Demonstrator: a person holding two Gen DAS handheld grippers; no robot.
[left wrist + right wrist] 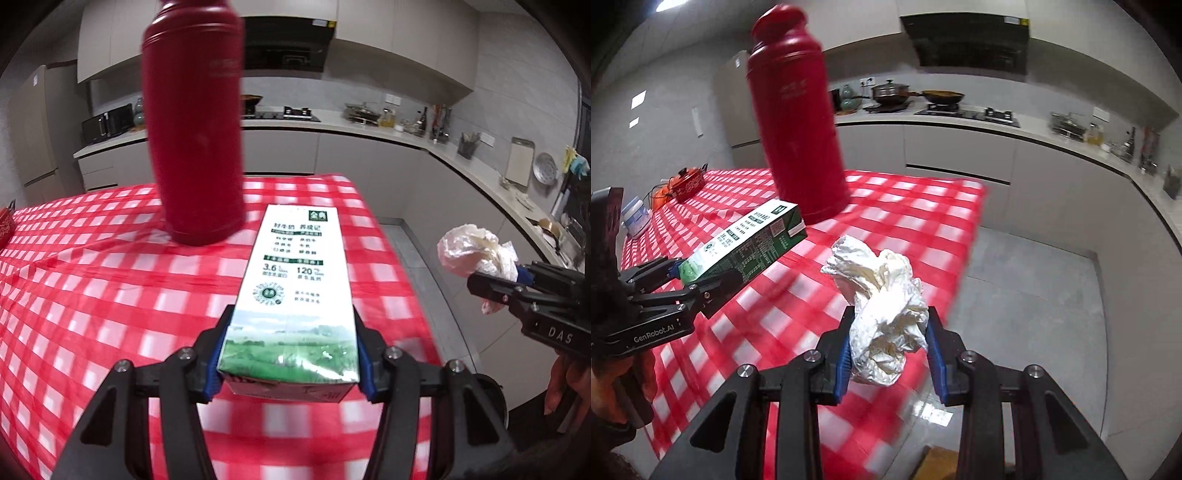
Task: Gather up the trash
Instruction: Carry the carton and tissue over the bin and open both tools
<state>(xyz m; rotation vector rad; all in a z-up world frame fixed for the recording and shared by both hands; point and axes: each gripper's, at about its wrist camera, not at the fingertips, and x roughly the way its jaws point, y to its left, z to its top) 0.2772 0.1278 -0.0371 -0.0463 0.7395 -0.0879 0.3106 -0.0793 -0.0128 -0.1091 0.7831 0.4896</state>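
My left gripper [290, 343] is shut on a white and green milk carton [295, 280], held lengthwise above the red checked tablecloth [92, 288]. From the right wrist view the same carton [746, 243] sticks out of the left gripper [701, 280] at the left. My right gripper [890, 347] is shut on a crumpled white tissue wad [886, 314], which hangs near the table's right edge. In the left wrist view that tissue wad [476, 254] and the right gripper [498, 284] appear at the far right, past the table edge.
A tall red thermos [195, 129] stands on the table just beyond the carton. A red pot [689, 182] and a small white appliance [635, 219] sit at the table's far left. Grey floor [1034, 295] lies to the right of the table, kitchen counters [369, 127] behind.
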